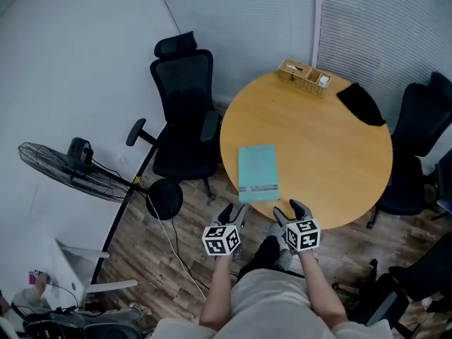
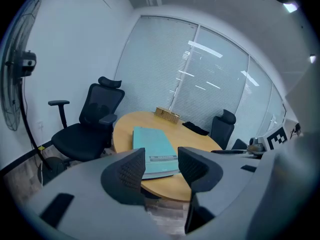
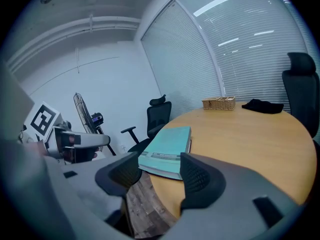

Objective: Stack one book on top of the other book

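The left hand-held gripper [image 1: 234, 212] and right hand-held gripper [image 1: 289, 212] are hovering released and empty off the desk [image 1: 332, 154] edge, where the teal book [image 1: 258, 173] is lying at 12 o'clock between them, long axis 12-to-6, about equally near both.

The left gripper [image 1: 234, 212] and right gripper [image 1: 289, 210] — grey shells, dark dimpled pads [image 2: 131, 171] — each carry a white cube [image 1: 221, 240] with black square markers; the person's clothing [image 1: 272, 295] is pale.

Your left claw [image 2: 161, 168] stands open and empty. Beyond it, a teal book [image 2: 152, 145] lies flat on the round worktop [image 2: 145, 120].
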Tool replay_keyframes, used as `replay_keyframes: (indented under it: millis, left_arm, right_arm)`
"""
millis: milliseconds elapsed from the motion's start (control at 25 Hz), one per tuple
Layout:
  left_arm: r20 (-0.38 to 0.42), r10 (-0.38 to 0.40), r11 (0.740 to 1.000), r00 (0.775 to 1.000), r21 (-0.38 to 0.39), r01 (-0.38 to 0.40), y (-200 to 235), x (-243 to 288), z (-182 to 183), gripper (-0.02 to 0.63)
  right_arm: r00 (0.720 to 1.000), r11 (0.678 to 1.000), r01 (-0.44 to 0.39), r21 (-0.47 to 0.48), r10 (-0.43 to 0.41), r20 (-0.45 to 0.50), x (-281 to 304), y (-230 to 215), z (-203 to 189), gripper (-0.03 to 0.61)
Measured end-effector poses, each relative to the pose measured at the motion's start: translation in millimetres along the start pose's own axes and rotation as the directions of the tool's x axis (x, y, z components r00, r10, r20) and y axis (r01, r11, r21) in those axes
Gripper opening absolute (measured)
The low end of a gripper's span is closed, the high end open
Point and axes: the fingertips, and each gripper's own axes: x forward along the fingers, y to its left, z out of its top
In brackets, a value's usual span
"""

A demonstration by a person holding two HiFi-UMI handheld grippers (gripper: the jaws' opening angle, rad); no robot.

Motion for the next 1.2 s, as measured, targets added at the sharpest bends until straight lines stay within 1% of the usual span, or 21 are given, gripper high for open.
replay_keyframes:
  millis: [160,480,680,880,1080,1200]
  left_arm:
    - [0.016,0.016,0.999,1.000,0.030,-0.016,-5,-10,0,0.219]
    - [0.046,0.009,0.998,0.999,0.067,-0.012,-14,-26,-4,0.219]
    - [0.063,0.003,0.997,0.998,0.076,-0.008,-16,-34,-8,0.219]
    - [0.076,0.002,0.998,0.997,0.061,-0.007,-14,-41,-8,0.218]
    - [0.096,0.003,0.998,0.995,0.069,-0.010,-17,-47,-12,0.172]
    - [0.102,-0.002,0.998,0.995,0.060,-0.004,-18,-47,-12,0.148]
  right_arm:
    - [1.000,0.999,-0.010,-0.031,0.011,0.017,-10,11,4,0.262]
    - [0.998,1.000,-0.004,-0.024,0.006,0.060,-28,15,1,0.249]
    - [0.998,1.000,-0.003,-0.027,0.004,0.066,-36,16,-5,0.234]
    - [0.997,0.999,0.000,-0.035,0.003,0.077,-39,15,-2,0.215]
    - [0.996,0.999,0.010,-0.030,-0.008,0.086,-43,13,-5,0.171]
    - [0.996,1.000,0.011,-0.023,-0.009,0.086,-45,10,-6,0.126]
